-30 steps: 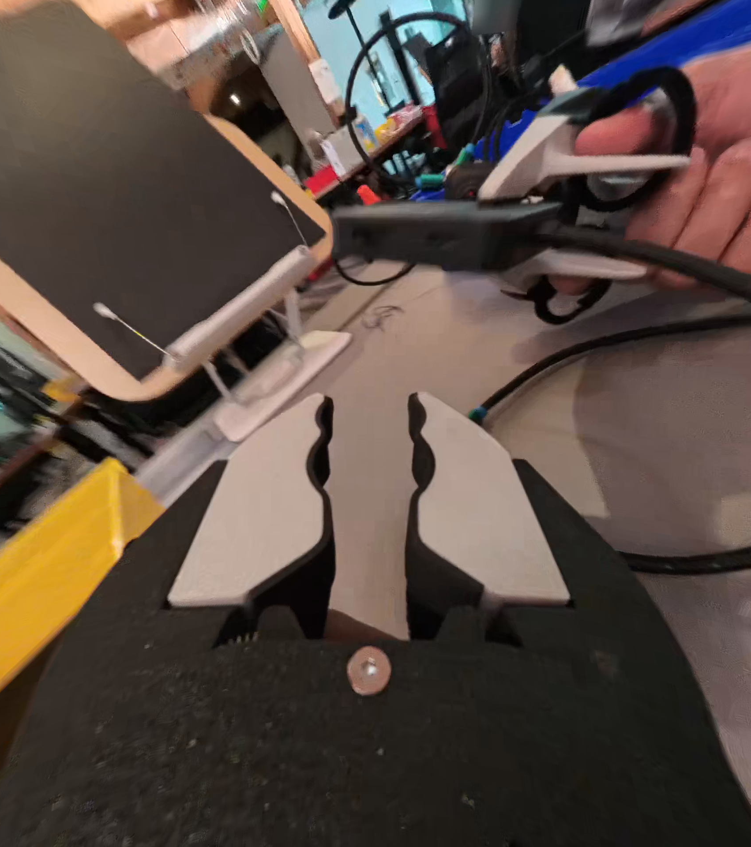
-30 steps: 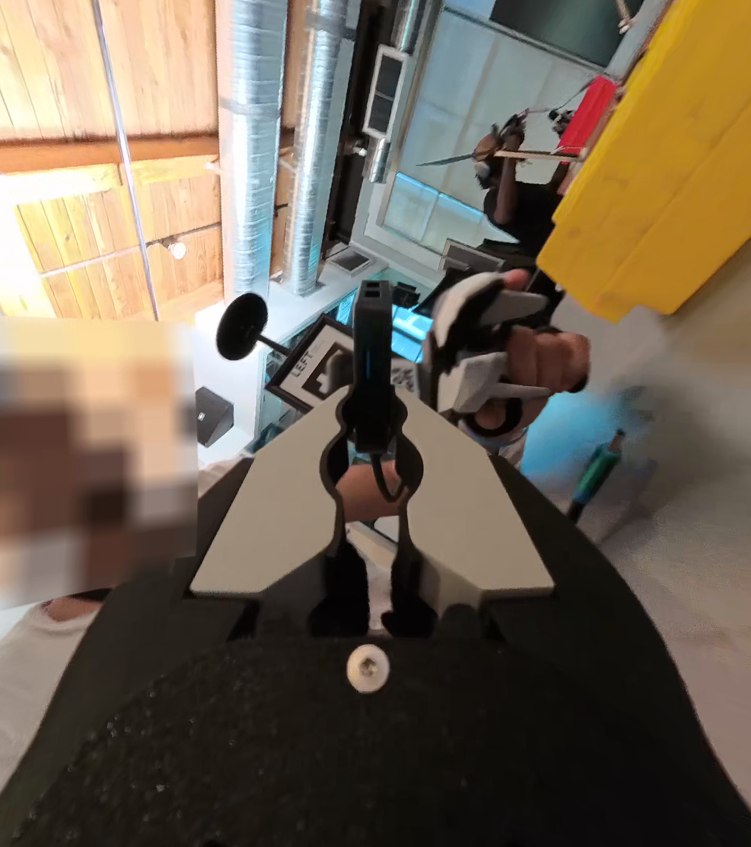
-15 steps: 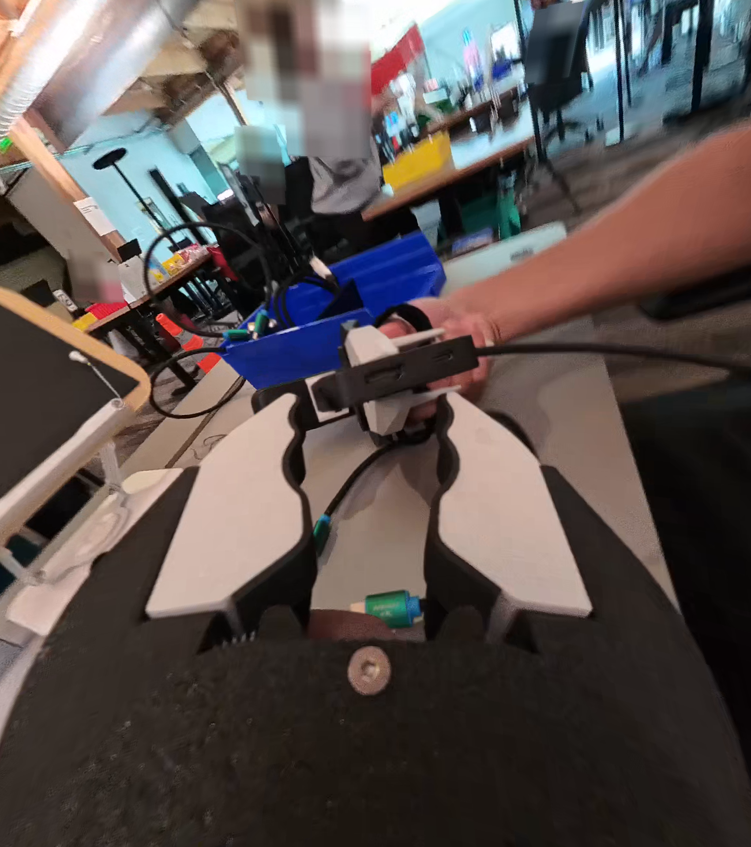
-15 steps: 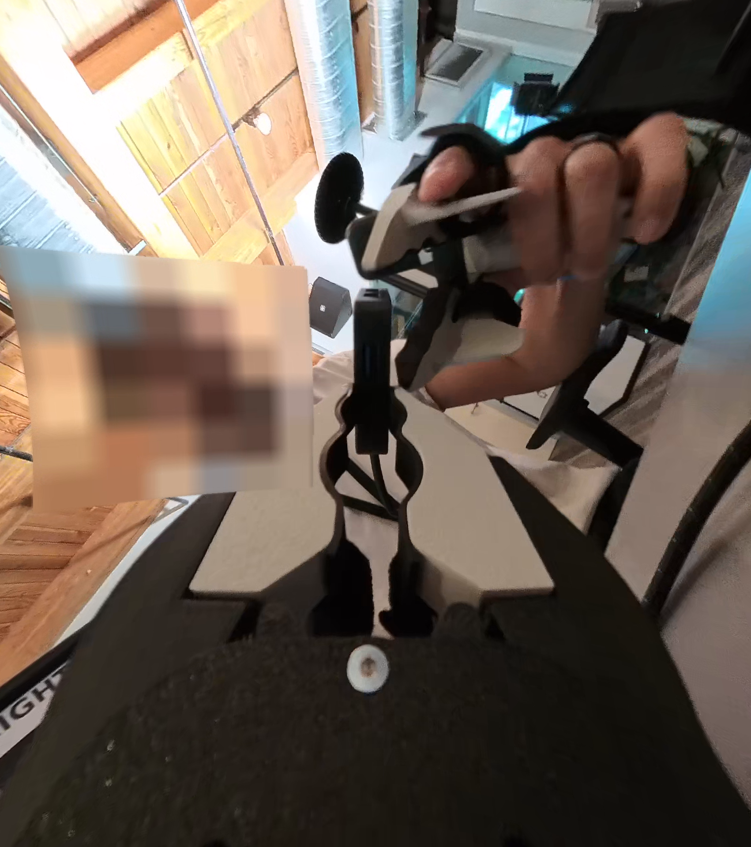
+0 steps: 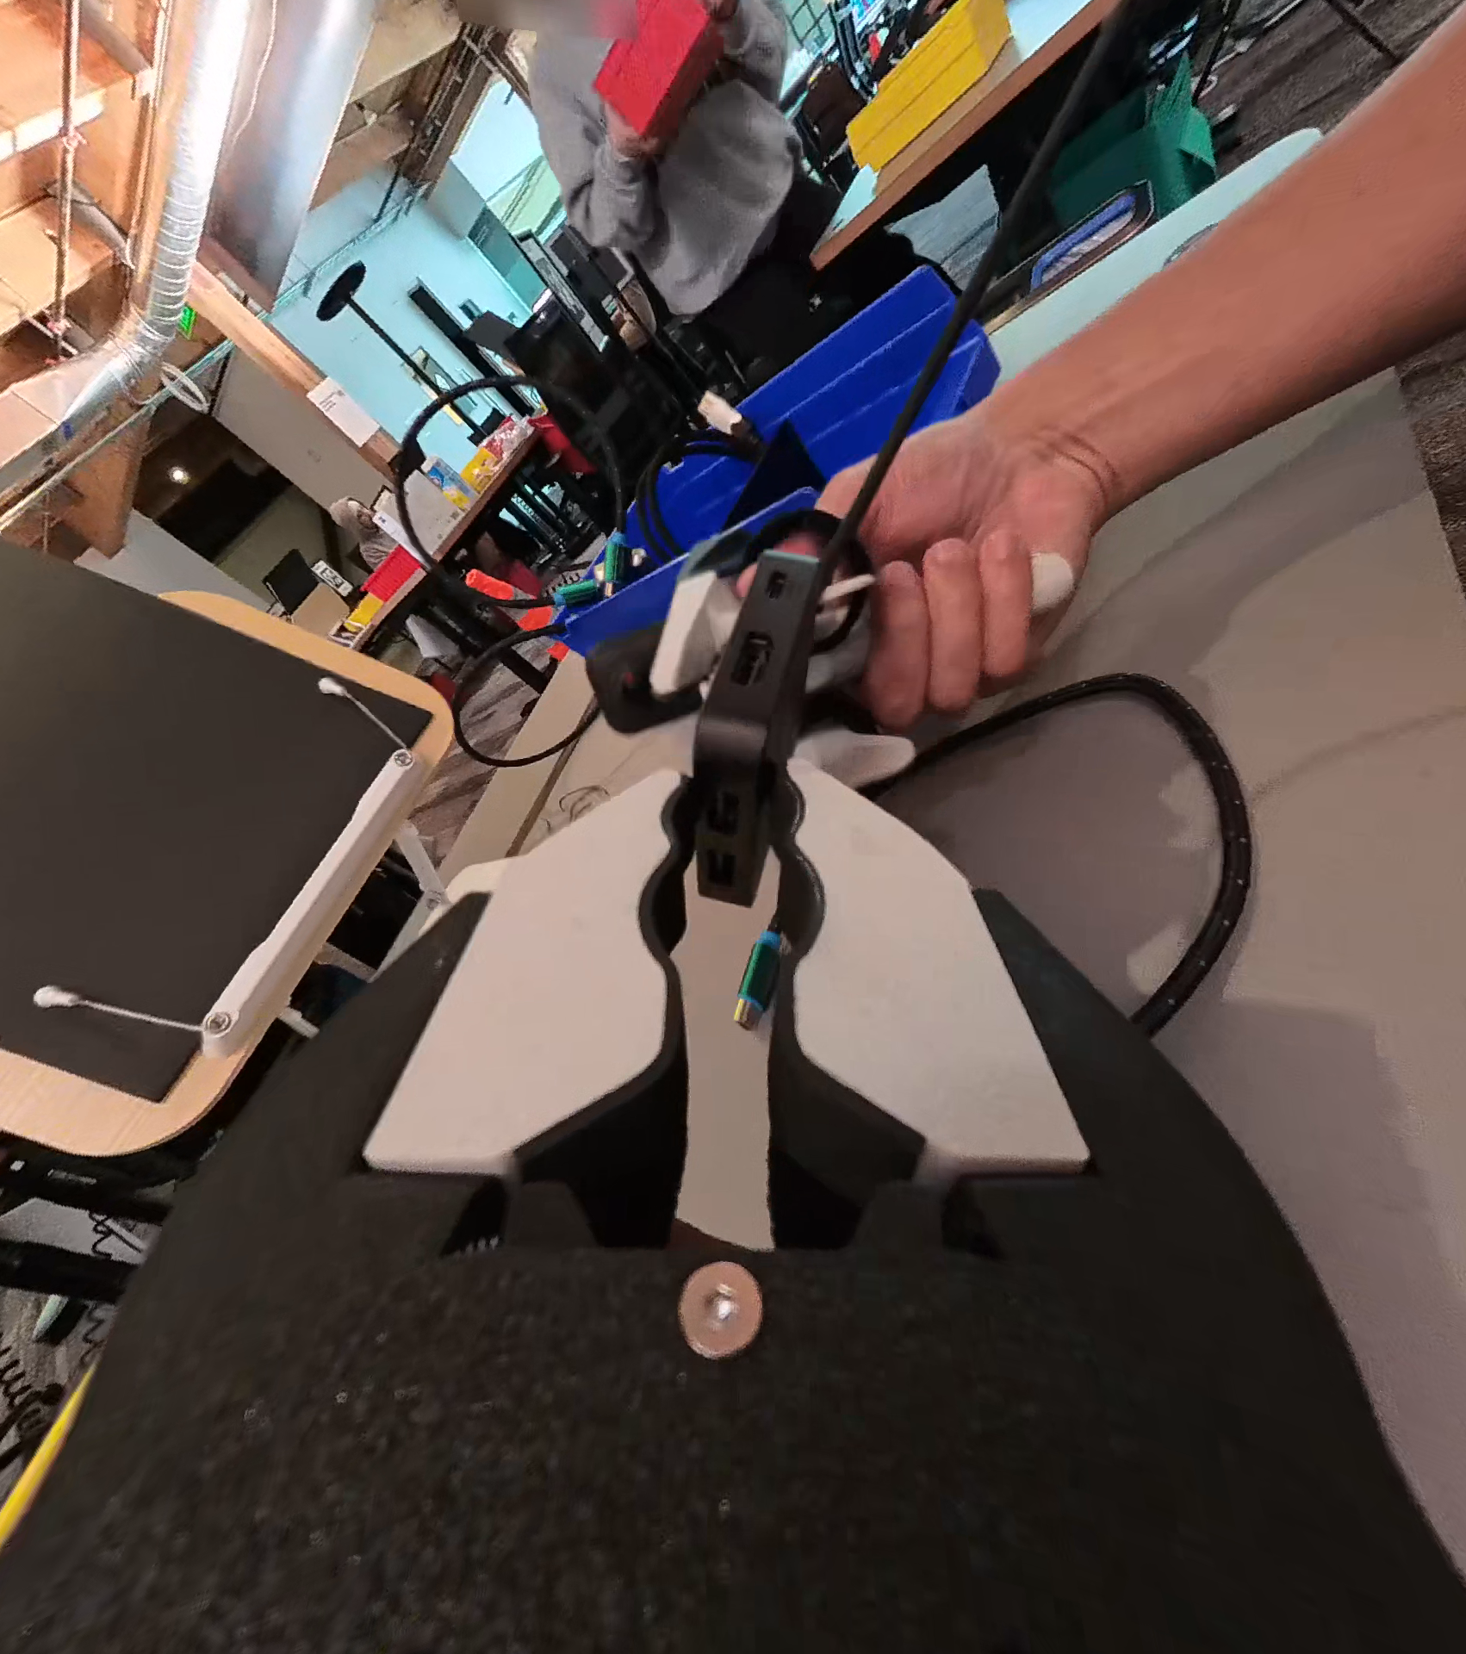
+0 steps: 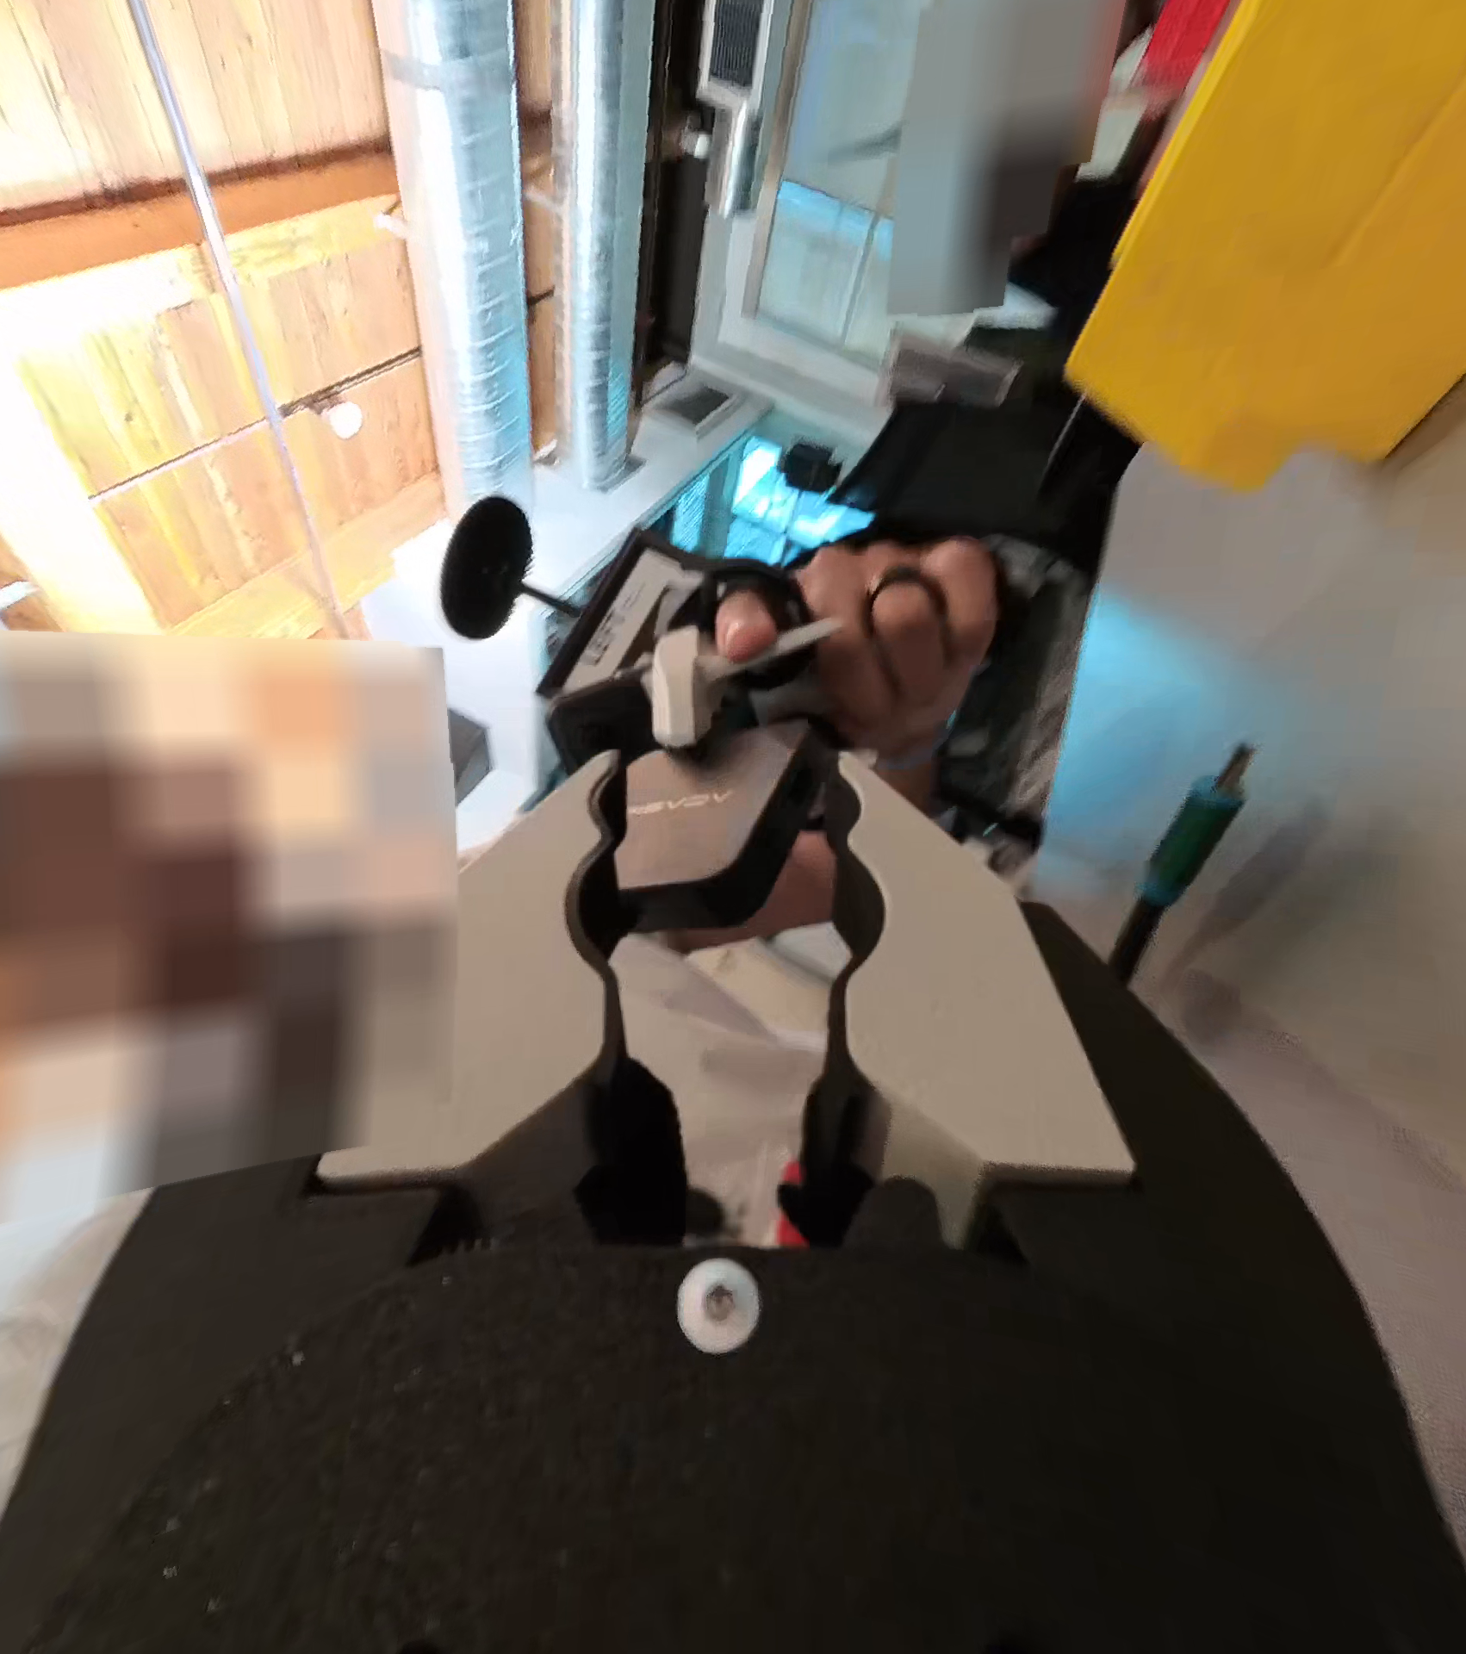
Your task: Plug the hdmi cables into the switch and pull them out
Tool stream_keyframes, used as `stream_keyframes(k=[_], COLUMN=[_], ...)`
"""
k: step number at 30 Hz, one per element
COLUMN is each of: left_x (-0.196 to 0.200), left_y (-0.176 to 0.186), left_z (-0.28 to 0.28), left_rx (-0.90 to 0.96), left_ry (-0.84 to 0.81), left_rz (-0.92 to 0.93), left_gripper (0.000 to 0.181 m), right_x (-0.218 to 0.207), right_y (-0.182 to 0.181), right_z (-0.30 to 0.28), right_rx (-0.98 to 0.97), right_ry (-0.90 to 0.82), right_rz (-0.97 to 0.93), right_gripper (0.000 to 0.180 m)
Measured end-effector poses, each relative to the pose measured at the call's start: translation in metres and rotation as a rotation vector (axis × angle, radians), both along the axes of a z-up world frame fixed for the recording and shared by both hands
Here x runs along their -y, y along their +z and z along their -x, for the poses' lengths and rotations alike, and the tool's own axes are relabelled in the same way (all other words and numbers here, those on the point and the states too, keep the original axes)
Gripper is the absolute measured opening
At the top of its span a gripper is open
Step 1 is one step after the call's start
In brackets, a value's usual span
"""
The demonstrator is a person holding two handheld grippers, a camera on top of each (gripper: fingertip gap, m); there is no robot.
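**Two grippers at one HDMI switch**

A black braided cable (image 5: pixel 1231 805) looped on the grey table (image 5: pixel 1338 626). The left gripper (image 5: pixel 729 805) was clamped on the switch (image 5: pixel 747 662), which was raised above the table. The right gripper (image 6: pixel 725 788) gaped around the switch's other end. A green plug (image 5: pixel 756 976) lay unplugged.

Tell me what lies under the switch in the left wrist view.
Below the switch, a teal cable plug lies on the grey table; the switch's far side is hidden.

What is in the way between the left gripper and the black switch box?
Nothing that I can see. The switch sits right between the fingertips of the left gripper. The green plug lies lower, on the table.
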State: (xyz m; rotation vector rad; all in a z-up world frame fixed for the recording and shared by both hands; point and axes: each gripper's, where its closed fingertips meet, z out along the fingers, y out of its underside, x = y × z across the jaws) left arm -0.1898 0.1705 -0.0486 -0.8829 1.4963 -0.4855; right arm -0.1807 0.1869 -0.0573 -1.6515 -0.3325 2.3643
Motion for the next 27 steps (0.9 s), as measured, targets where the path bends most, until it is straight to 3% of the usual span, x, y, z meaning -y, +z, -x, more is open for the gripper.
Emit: stream_keyframes(k=[1,5,11,15,18,21,24,27], left_x=[-0.003,-0.023,-0.057,-0.054,-0.032,-0.018,-0.01,-0.003], left_y=[0.0,0.01,0.035,0.024,0.03,0.037,0.037,0.044], left_z=[0.002,0.017,0.039,0.035,0.026,0.02,0.016,0.017], left_rx=[0.004,0.058,0.226,0.234,0.32,0.377,0.376,0.404], left_ry=[0.009,0.09,0.244,0.216,0.037,-0.077,-0.136,-0.202], left_rz=[0.001,0.001,0.081,0.265,0.507,0.658,0.708,0.76], left_gripper=[0.015,0.015,0.014,0.014,0.013,0.013,0.013,0.014], right_x=[-0.009,-0.038,-0.067,-0.036,-0.03,-0.016,0.002,0.011], right_y=[0.002,0.011,-0.018,0.003,0.027,0.043,0.045,0.05], right_z=[-0.006,-0.027,-0.028,0.015,0.015,0.012,0.016,0.016], right_rx=[0.02,0.114,0.404,0.382,0.271,0.153,0.126,0.077], right_ry=[-0.077,-0.357,-0.661,-0.625,-0.69,-0.636,-0.559,-0.505], right_rz=[-0.04,-0.206,-0.439,-0.777,-0.808,-0.81,-0.894,-0.901], right_gripper=[0.045,0.05,0.049,0.057,0.063,0.051,0.018,0.013])
